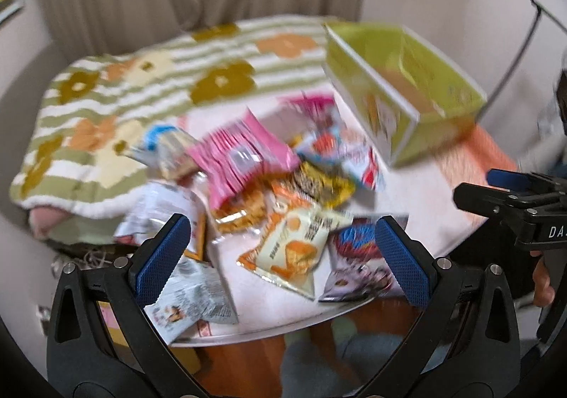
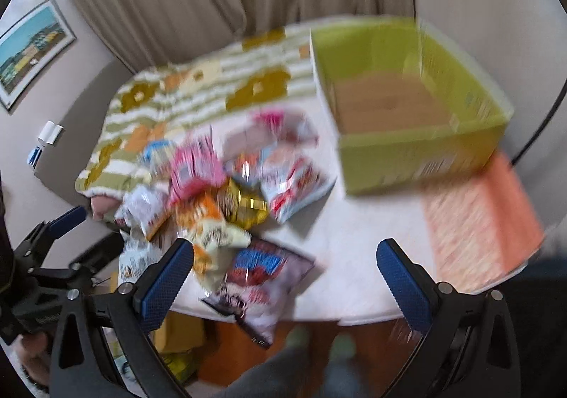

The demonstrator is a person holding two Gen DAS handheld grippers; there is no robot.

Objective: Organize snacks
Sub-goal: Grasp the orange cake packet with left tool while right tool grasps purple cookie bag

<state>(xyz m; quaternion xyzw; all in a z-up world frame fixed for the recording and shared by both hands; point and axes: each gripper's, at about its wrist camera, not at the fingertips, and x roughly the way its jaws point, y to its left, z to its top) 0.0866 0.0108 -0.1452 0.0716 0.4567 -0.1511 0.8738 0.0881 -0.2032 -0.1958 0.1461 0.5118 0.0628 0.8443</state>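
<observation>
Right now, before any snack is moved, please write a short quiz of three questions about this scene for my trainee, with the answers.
1. True or false: the green box already holds several snack packets.
2. Multiple choice: the pile of snack packets lies where, relative to the green box? A) inside it B) to its left on the table C) behind it
3. Fill in: the left gripper and the right gripper both hold ____.

Key:
1. False; only its bare brown bottom shows.
2. B
3. nothing; both are wide open.
</observation>
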